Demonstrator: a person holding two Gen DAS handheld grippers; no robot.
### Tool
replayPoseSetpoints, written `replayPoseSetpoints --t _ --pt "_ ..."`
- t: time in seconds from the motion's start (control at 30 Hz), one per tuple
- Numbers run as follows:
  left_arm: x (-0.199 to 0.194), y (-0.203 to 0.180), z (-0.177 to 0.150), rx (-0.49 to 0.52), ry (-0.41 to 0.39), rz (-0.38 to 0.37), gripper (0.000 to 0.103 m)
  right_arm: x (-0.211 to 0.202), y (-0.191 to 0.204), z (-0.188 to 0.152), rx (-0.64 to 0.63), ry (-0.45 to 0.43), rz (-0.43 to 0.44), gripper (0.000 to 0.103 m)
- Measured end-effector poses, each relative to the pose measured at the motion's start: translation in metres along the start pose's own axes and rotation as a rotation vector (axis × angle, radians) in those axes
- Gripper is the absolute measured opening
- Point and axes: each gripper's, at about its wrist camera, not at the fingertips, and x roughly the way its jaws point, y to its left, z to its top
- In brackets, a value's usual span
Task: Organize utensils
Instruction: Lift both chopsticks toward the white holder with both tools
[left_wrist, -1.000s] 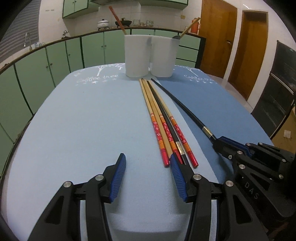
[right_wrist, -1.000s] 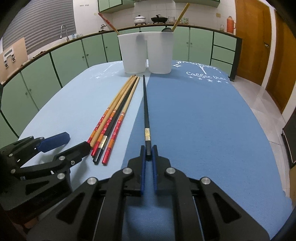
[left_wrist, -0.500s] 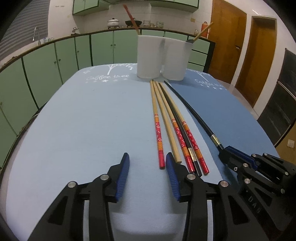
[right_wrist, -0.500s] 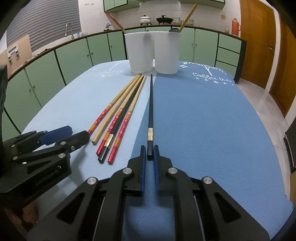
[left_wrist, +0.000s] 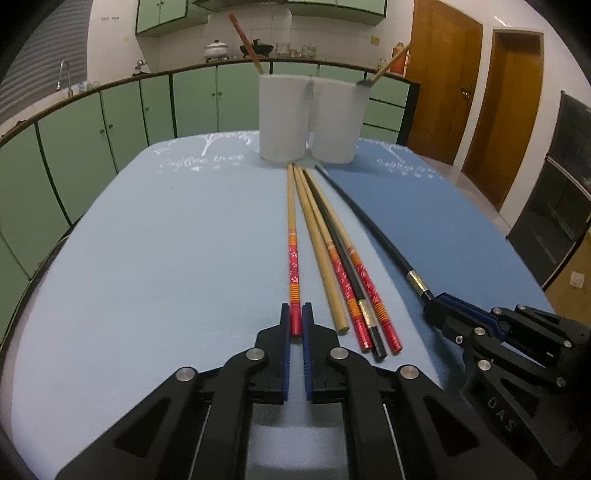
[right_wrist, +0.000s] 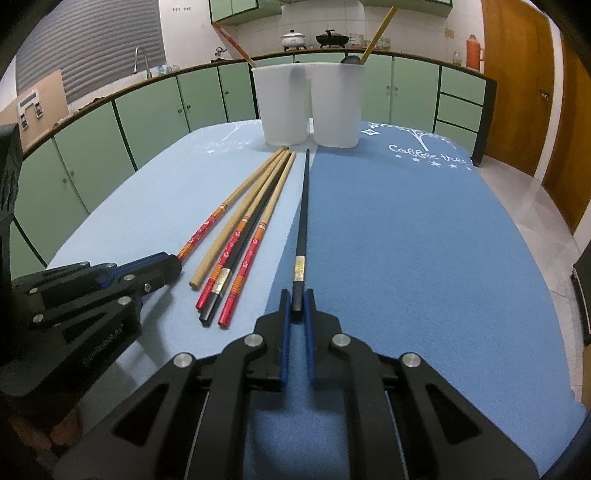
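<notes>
Several chopsticks lie lengthwise on the blue table mat (left_wrist: 147, 258). My left gripper (left_wrist: 296, 314) is shut on the near end of a red-handled chopstick (left_wrist: 293, 254), the leftmost of the bunch. My right gripper (right_wrist: 297, 297) is shut on the near end of a black chopstick (right_wrist: 303, 214) lying apart on the right. Between them rest a plain wooden chopstick (left_wrist: 321, 258), two red-handled ones and a black one (left_wrist: 354, 291). Two white cups (left_wrist: 283, 118) (left_wrist: 338, 122) stand side by side at the far end, each with a utensil sticking out.
Green cabinets (left_wrist: 92, 129) curve around the far and left sides of the table. Wooden doors (left_wrist: 443, 81) stand at the right. The mat (right_wrist: 406, 240) is darker blue on the right half. The right gripper's body (left_wrist: 517, 343) shows at the lower right of the left wrist view.
My left gripper shifted onto the leftmost red-handled chopstick and its jaws went from wide open to shut on its end. The right gripper stayed on the black chopstick.
</notes>
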Motion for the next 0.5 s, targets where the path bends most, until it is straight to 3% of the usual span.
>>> replayPoseSetpoints --t 0.5 --pt "-0.069 -0.002 0.055 0.041 -0.210 0.004 0.006 -0.061 -0.018 0.051 0.031 -0.180 0.019 0.006"
